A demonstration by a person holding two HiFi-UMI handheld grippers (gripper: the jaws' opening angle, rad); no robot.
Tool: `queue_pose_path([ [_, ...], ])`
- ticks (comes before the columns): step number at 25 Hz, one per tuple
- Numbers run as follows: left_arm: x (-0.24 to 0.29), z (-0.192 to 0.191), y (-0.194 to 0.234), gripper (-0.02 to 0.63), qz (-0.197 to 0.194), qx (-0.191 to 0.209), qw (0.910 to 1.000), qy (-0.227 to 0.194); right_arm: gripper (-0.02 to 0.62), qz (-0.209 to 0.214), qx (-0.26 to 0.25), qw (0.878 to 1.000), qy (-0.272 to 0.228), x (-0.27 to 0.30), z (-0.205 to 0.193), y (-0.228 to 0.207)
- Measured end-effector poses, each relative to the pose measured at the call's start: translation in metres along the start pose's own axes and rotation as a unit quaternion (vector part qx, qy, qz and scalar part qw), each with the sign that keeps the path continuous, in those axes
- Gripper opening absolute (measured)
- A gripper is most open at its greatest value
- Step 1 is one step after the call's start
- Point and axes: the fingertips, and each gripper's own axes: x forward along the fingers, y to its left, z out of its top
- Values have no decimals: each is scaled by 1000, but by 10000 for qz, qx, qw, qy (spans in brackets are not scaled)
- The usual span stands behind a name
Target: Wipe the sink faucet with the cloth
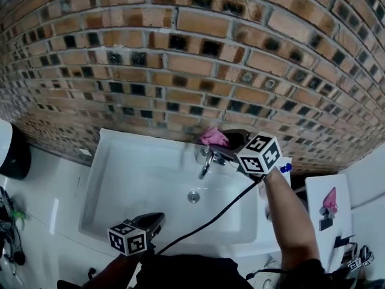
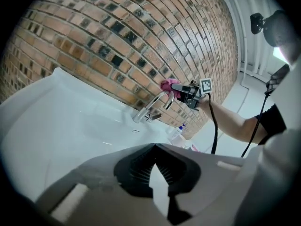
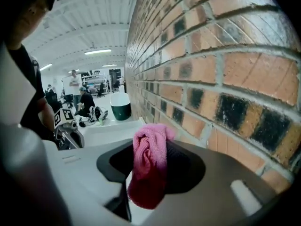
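One worry in the head view: your right gripper [image 1: 224, 141] has the cloth [image 1: 213, 137] just beside the faucet [image 1: 206, 161], close to the brick wall [image 1: 180, 53], so it could snag. Sink [image 1: 120, 155] holds only its drain [image 1: 193, 196]. Left gripper view: left gripper [image 2: 155, 147] pressed together, empty. Right gripper view: jaws pinching the cloth.

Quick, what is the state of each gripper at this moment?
Left gripper: shut, with nothing between its jaws.
Right gripper: shut on the pink cloth.
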Motion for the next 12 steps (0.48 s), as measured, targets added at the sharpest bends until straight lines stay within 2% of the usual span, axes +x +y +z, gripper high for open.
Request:
queue_pose_path([
  [6,-23,-1,15,6,-79,130,9999,3,170,-777,-653,9946,231,1,2,21],
  [9,-31,2,19,6,-164,244,9996,23,170,-1310,-1151,9841,349,3,5,32],
  [12,-40,0,24,6,-247,318,9992,73,170,-1943,-1511,9685,379,3,4,42],
])
